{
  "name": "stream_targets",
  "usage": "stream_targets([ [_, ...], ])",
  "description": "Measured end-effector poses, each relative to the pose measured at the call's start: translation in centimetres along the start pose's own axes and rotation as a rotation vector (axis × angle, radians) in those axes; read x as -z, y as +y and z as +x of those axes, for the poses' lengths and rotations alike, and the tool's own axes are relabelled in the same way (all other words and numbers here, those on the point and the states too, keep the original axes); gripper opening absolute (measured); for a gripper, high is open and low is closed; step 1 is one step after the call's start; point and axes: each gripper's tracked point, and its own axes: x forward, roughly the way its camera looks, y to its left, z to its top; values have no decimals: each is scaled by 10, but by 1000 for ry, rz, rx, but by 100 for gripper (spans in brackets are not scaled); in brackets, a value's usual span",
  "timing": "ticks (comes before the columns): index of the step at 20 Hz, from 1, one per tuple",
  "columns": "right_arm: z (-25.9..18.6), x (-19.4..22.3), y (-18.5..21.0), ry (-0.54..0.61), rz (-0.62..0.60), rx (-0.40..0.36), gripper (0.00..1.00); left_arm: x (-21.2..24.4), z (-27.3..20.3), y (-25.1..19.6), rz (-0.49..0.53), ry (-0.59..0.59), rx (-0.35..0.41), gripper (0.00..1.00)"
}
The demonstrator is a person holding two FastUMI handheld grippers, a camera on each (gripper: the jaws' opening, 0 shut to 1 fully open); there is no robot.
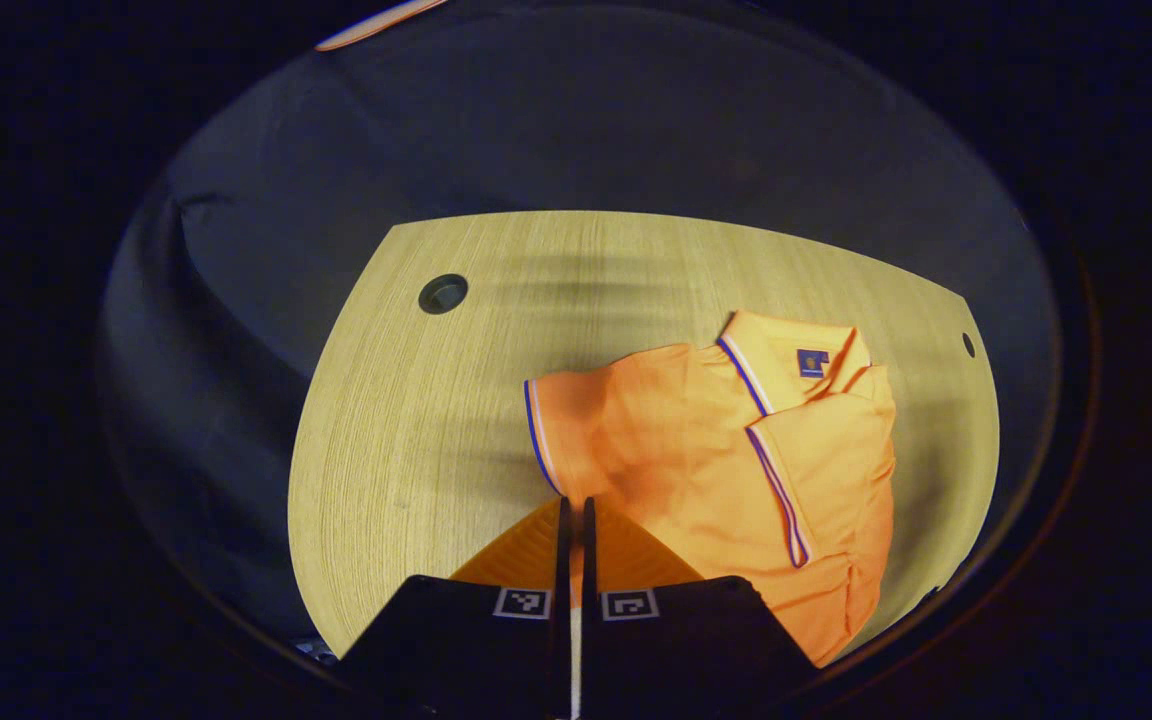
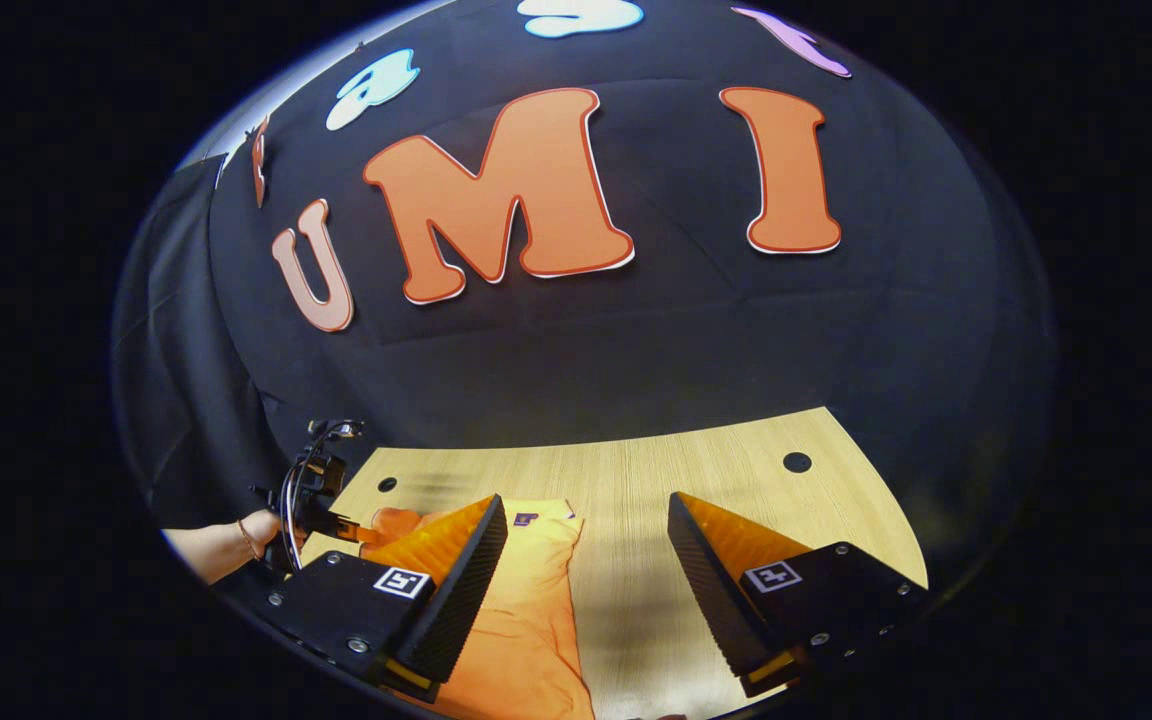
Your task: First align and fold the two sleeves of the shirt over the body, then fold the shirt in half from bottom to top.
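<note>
Left hand-held gripper [image 1: 576, 520] is pressed together at the sleeve [image 1: 576, 425] edge of the shirt [image 1: 736, 450], which lies on the tabletop [image 1: 416, 400]; whether cloth is caught, I can't tell. Right hand-held gripper [image 2: 586, 560] hangs spread above it. Risk: a thin pinch slips and the sleeve lands crooked.

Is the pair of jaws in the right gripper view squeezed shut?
No, the right gripper has its jaws spread wide apart, with bare wooden table and part of the orange shirt between them.

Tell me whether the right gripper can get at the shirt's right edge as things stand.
Probably yes: the right gripper is open and empty, the orange shirt lies just below its fingers, and nothing sits on the table between them.
</note>
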Motion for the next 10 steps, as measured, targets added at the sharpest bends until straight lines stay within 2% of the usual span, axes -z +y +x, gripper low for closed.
stream_targets([
  [7, -15, -4, -8, -5, 2, -14, 98, -9, -18, -87, 18, -4, 109, 4],
  [10, -18, -5, -19, -13, 18, -3, 99, -9, -20, -117, 76, 1, 122, 4],
])
